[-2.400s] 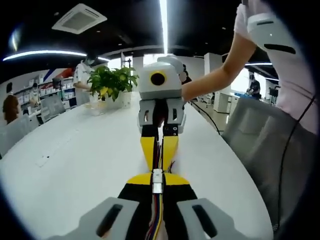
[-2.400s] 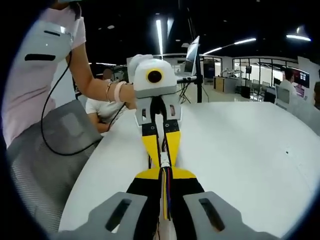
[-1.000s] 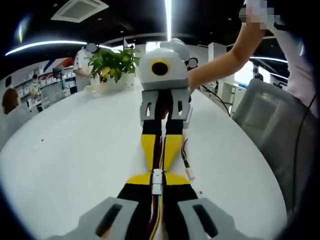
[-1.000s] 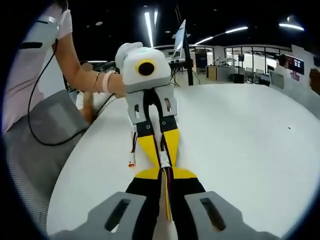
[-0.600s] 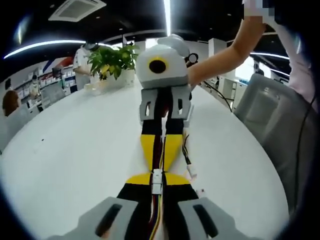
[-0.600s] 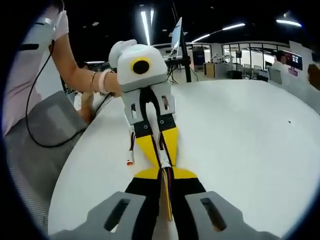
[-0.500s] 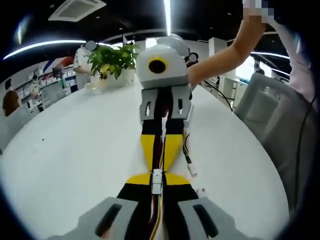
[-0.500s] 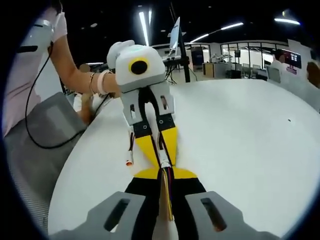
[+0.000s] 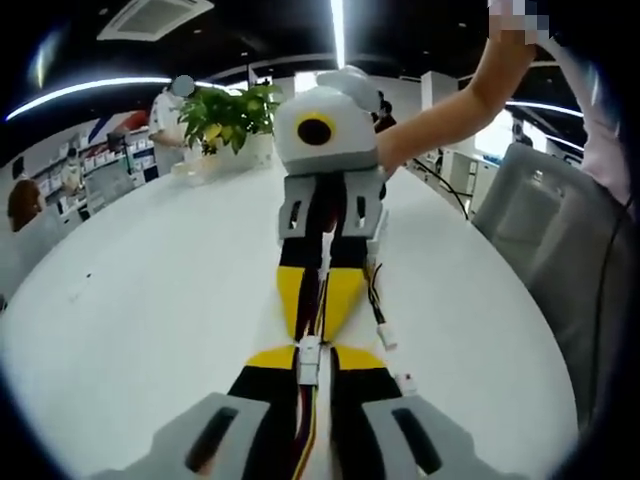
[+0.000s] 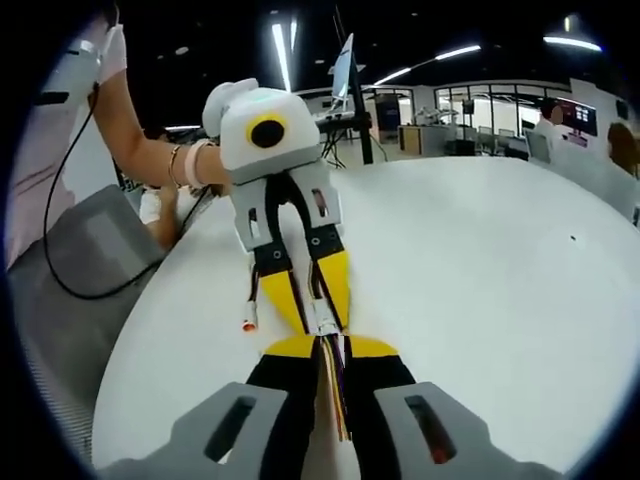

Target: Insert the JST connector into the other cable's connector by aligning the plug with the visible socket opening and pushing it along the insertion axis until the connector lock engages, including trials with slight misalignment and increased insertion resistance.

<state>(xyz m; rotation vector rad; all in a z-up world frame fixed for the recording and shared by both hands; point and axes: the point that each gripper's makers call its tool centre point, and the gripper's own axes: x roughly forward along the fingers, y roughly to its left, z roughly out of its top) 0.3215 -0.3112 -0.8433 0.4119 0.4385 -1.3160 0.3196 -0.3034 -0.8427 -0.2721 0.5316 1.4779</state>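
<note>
My left gripper (image 9: 310,362) pinched its cable just behind the white connector (image 9: 309,356), and my right gripper (image 10: 327,332) pinched its own cable tip-to-tip against it, above the table (image 10: 480,290). I judged the plug seated or nearly so; the lock I couldn't confirm. The left gripper view added a loose connector (image 9: 385,337) dangling and a plant (image 9: 232,112) far off.

Two close, opposed views, shared table (image 9: 150,310)

connector joint (image 9: 309,357): too small for you to tell whether it is locked
your cable (image 10: 335,400): its lower end is cut off at the picture's edge
</note>
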